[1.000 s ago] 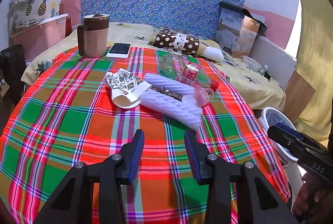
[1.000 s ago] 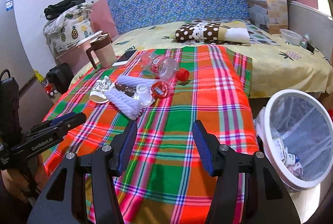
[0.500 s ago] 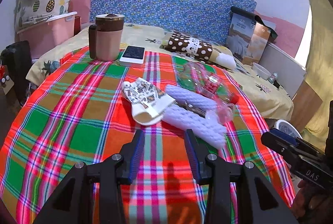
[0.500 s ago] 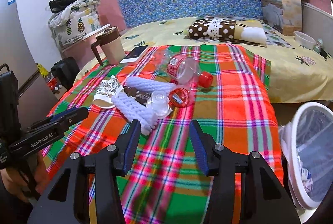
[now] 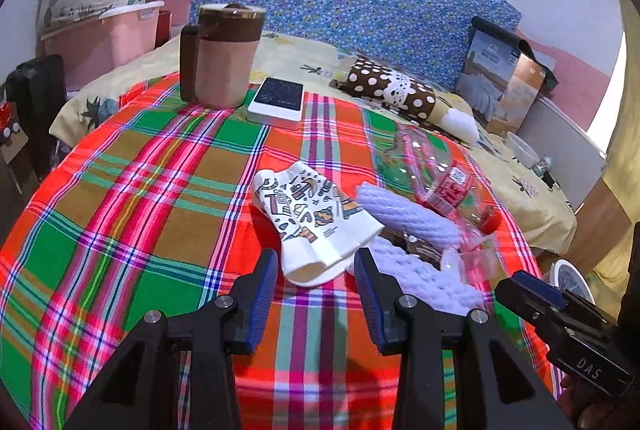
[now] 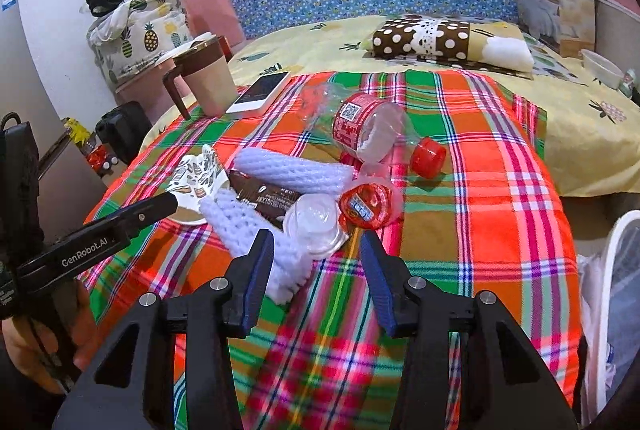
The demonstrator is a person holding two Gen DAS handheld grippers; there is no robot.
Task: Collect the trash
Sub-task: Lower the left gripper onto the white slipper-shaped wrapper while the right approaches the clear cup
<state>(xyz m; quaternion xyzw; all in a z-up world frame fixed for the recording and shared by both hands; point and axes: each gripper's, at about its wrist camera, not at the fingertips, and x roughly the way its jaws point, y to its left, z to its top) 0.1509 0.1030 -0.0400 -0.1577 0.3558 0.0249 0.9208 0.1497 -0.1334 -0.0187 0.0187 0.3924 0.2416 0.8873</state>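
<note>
A: Surface (image 5: 120,190) first: a plaid-covered top pushed against the bed (image 6: 580,134), with the rubbish heaped in the middle of it. Bin (image 6: 624,270) stands off its right edge, well apart from the heap.

B: What is in the heap?

A: A crushed clear bottle (image 6: 368,130) with a red cap, two white foam nets (image 6: 288,170), a flattened paper cup (image 5: 316,218), a brown wrapper (image 6: 264,196), a small clear lid (image 6: 316,218) and a red-labelled scrap (image 6: 366,204).

B: And the tools?

A: Left hand-held gripper (image 5: 316,294) is spread wide, empty, just short of the paper cup. Right hand-held gripper (image 6: 316,270) is also released and empty, with the clear lid and a foam net just ahead of its fingers.

B: What could go wrong?

A: I would judge the pieces overlap, so closing on one may drag its neighbour off the edge. The foam is springy and the lid is slick; either could slip out on the way to the bin. The mug (image 5: 224,58) and phone (image 5: 278,100) beyond are keepers, so a long reach risks knocking them.
</note>
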